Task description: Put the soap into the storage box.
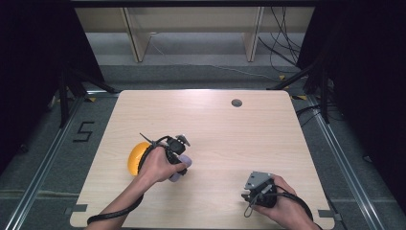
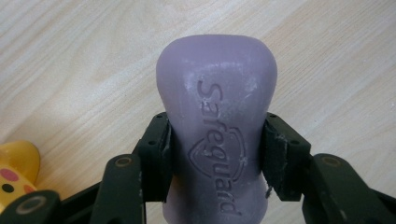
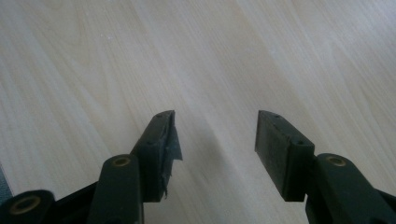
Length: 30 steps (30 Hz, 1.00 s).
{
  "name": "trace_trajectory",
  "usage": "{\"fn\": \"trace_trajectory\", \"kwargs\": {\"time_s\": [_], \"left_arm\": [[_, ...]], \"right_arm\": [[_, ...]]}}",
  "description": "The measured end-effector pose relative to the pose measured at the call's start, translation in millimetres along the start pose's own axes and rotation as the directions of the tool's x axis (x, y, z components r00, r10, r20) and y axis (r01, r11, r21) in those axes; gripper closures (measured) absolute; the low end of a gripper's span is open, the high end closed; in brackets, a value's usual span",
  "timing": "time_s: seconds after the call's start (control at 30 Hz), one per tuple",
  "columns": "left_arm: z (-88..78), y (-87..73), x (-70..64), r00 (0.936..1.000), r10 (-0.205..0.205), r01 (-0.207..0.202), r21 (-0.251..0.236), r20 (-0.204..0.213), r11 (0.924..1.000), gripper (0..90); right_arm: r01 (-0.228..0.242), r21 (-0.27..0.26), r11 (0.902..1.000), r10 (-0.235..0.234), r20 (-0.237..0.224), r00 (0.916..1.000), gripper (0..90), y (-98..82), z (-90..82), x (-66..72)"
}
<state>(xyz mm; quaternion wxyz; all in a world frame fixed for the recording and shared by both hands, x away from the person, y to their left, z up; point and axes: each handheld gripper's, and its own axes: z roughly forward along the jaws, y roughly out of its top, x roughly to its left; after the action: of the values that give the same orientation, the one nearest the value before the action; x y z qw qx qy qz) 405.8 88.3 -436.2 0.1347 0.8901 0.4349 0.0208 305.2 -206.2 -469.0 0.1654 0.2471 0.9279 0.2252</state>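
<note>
Counter (image 1: 210, 129): light wood-grain top, rounded corners, standing on grey floor. Round grey grommet (image 1: 236, 102) set near the far edge, right of centre. Yellow rounded toy (image 1: 136, 156) with pink and black spots, near the left edge. Purple soap bar (image 2: 217, 135), embossed "Safeguard", just right of the toy; whether it touches the counter cannot be told.

Looks like a lab recording bay: pale wooden table (image 1: 215, 143) on grey carpet, black curtains (image 1: 33, 57) flanking the table, tripod legs (image 1: 67, 91) beside its far corners, loose cables (image 1: 282, 48) beyond it.
</note>
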Motion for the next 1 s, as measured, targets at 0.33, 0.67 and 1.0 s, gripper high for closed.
{"fn": "trace_trajectory", "kwargs": {"time_s": [0.33,0.67,1.0], "left_arm": [[-5.0,0.3,3.6,0.9995,-0.032,0.032,-0.025,0.004,0.9992,49.3],[-8.2,0.2,6.1,0.9993,-0.037,0.037,-0.029,-0.007,0.9989,49.2],[-11.7,0.2,8.5,0.9987,-0.05,0.049,-0.04,-0.012,0.998,49.2]], "right_arm": [[-0.003,-0.005,1.0,0.003,-0.021,0.9998,48.3,-0.3,-0.1,-0.3],[-0.004,-0.007,1.0,0.004,-0.019,0.9998,48.2,-0.3,-0.2,-0.4],[-0.006,-0.007,1.0,0.006,-0.02,0.9998,48.1,-0.3,-0.2,-0.4]]}}
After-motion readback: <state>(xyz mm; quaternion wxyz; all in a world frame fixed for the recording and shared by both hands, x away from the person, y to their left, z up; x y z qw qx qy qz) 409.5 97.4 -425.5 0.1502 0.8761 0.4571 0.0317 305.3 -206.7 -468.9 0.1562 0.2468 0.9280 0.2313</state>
